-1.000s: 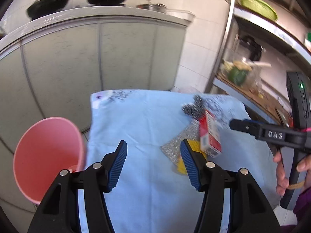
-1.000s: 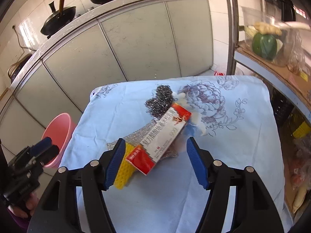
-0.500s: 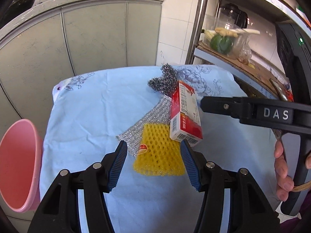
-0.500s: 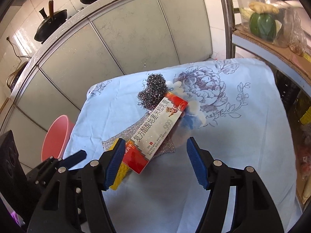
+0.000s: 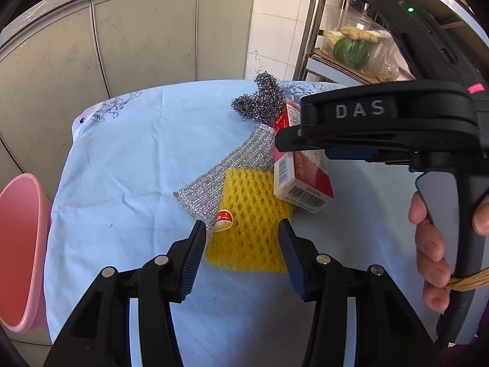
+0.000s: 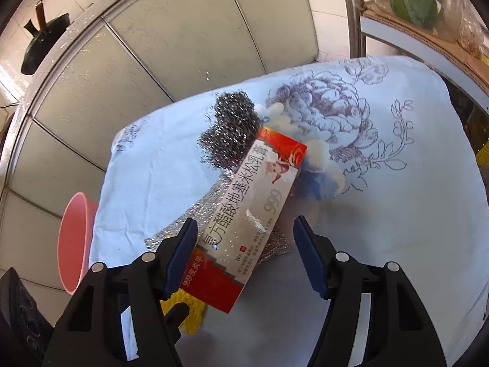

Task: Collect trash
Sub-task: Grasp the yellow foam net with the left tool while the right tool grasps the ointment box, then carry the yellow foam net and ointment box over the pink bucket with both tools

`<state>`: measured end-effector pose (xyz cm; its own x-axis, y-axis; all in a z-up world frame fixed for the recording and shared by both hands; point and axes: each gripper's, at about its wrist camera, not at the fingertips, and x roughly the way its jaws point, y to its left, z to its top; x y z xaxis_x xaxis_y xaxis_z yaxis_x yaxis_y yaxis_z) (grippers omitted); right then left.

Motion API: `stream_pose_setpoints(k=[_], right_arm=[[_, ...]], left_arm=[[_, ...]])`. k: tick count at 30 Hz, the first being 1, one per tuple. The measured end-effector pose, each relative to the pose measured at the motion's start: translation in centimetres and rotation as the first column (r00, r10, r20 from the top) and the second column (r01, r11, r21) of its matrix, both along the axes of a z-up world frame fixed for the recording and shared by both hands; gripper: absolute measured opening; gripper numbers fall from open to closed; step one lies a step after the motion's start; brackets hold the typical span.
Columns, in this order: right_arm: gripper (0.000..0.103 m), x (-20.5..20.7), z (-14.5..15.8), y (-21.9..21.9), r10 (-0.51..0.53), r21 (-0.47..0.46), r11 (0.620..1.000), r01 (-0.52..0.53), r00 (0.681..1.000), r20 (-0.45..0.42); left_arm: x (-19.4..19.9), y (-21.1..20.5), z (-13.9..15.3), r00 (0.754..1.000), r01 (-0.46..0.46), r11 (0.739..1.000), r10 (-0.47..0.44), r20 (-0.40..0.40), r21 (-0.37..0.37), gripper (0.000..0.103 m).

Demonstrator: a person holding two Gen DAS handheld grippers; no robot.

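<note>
A pile of trash lies on the blue flowered cloth (image 5: 128,165): a yellow foam net (image 5: 253,217), a silver scouring cloth (image 5: 226,171), a steel wool ball (image 5: 259,98) and a red-and-white medicine box (image 5: 301,177). My left gripper (image 5: 241,244) is open, its fingers on either side of the yellow net's near end. My right gripper (image 6: 246,244) is open just above the medicine box (image 6: 247,214), with the steel wool (image 6: 232,134) beyond it. The right gripper's body (image 5: 382,122) crosses the left wrist view over the box. A pink bin (image 5: 18,250) stands left of the table.
Grey cabinet doors (image 5: 143,36) stand behind the table, with pans on the counter above (image 6: 45,42). A metal shelf (image 5: 351,67) at the right holds a green vegetable in a bag. The pink bin also shows in the right wrist view (image 6: 75,241).
Both grippers have come down and closer to the pile. The left gripper swung right from the pink bin toward the yellow net; the right gripper now hangs right over the medicine box.
</note>
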<state>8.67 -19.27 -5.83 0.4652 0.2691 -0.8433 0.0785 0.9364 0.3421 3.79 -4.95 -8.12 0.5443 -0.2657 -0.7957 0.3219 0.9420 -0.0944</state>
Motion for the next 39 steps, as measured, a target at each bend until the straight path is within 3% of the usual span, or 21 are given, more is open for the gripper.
stream_pose_setpoints(k=[4,5,6,9,11,13,27,39], right_arm=[[0.064,-0.1,-0.3,-0.3,-0.009,0.002,1.0,0.009,1.0,-0.003],[0.053,-0.2,-0.2,-0.4,-0.005,0.0,1.0,0.005,1.0,0.001],[0.052,-0.3,-0.2,-0.5,-0.003,-0.003,1.0,0.003,1.0,0.001],[0.046,-0.6,-0.3,-1.0,-0.004,0.001,1.0,0.004,1.0,0.003],[0.042,-1.0,-0.3,-1.7,-0.008,0.005,1.0,0.008,1.0,0.004],[0.041,-1.5,-0.3,-2.2,-0.011,0.013,1.0,0.011,1.0,0.005],[0.041,-6.6,3.1,-4.7,-0.003,-0.026,1.0,0.007,0.991,0.134],[0.041,-8.1,5.6,-2.8,0.055,-0.076,0.996,-0.038,0.971,0.234]], left_arm=[[-0.1,0.3,0.1,1.0,-0.004,1.0,0.004,0.0,-0.006,0.045],[-0.1,0.3,0.1,1.0,-0.004,1.0,0.004,-0.001,-0.008,0.043],[-0.1,0.4,0.0,1.0,-0.002,1.0,0.002,-0.006,-0.012,0.041],[-0.2,0.3,0.0,1.0,0.0,1.0,0.0,-0.011,-0.018,0.03],[-0.4,0.2,0.2,1.0,0.001,1.0,-0.001,0.005,-0.009,0.015],[-0.7,0.2,0.5,1.0,0.002,1.0,-0.002,0.011,-0.01,0.01],[-2.8,1.7,5.2,0.993,-0.041,0.996,0.049,0.112,-0.073,0.008],[-4.0,3.5,8.6,0.971,-0.112,0.989,0.13,0.202,-0.098,0.008]])
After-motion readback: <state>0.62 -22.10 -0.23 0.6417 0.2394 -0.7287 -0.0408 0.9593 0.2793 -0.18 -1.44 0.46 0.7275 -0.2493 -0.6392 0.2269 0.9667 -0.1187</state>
